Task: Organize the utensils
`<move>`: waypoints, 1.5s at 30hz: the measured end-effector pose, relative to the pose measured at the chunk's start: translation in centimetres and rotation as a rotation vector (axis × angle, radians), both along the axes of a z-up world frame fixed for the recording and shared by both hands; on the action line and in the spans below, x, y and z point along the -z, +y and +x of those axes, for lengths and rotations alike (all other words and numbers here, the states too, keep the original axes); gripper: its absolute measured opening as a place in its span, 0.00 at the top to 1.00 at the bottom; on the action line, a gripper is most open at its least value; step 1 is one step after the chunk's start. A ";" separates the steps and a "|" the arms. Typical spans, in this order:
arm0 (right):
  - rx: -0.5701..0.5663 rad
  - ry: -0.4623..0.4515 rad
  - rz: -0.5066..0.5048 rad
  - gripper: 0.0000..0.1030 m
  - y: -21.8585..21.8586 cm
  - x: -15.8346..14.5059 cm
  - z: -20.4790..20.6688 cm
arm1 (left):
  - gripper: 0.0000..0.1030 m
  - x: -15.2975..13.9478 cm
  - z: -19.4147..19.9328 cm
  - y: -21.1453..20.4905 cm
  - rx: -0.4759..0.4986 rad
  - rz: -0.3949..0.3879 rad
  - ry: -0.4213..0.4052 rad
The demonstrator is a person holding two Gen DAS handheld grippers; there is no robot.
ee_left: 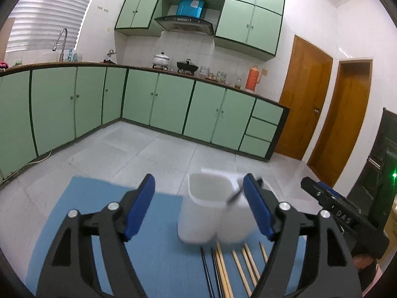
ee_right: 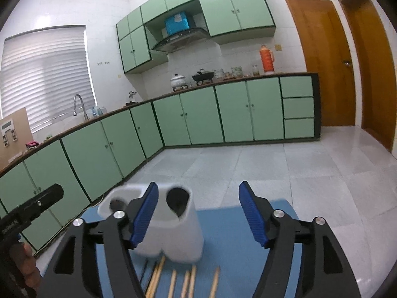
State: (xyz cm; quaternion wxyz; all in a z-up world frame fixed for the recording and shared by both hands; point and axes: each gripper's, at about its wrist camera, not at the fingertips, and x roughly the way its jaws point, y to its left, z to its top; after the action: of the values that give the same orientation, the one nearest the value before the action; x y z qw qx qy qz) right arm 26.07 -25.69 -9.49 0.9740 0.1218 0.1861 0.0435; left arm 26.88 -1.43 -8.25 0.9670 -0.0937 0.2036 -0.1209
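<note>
Two views, itemised. Left wrist: left gripper (ee_left: 199, 206) jaws apart, empty — white two-compartment holder (ee_left: 211, 213) upright between them on blue mat (ee_left: 158, 260), chopsticks (ee_left: 238, 268) lying just before it, seemingly awaiting loading. Right wrist: right gripper (ee_right: 198, 213) likewise apart, empty; holder (ee_right: 171, 226) left of centre, mat edge near, bare floor (ee_right: 297, 168) beyond.

The right gripper (ee_right: 198, 211) fills the lower frame, its blue pads spread apart with nothing between them. Behind the left pad stands a white two-compartment holder (ee_right: 171, 233) on a blue mat (ee_right: 223, 238). Wooden chopsticks (ee_right: 188, 283) lie along the bottom edge, just below the holder.
</note>
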 end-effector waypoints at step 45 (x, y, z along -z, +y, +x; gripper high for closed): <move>-0.092 0.466 -0.136 0.73 3.9 11.8 -17.9 | 0.18 11.1 -16.5 -0.3 0.061 0.226 0.349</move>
State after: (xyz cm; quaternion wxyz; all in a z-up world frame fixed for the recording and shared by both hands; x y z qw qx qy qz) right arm 8.21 -21.78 -21.32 0.9077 0.0541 0.4135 0.0459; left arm 10.42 -1.73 -19.39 0.9174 0.0021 0.3828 -0.1086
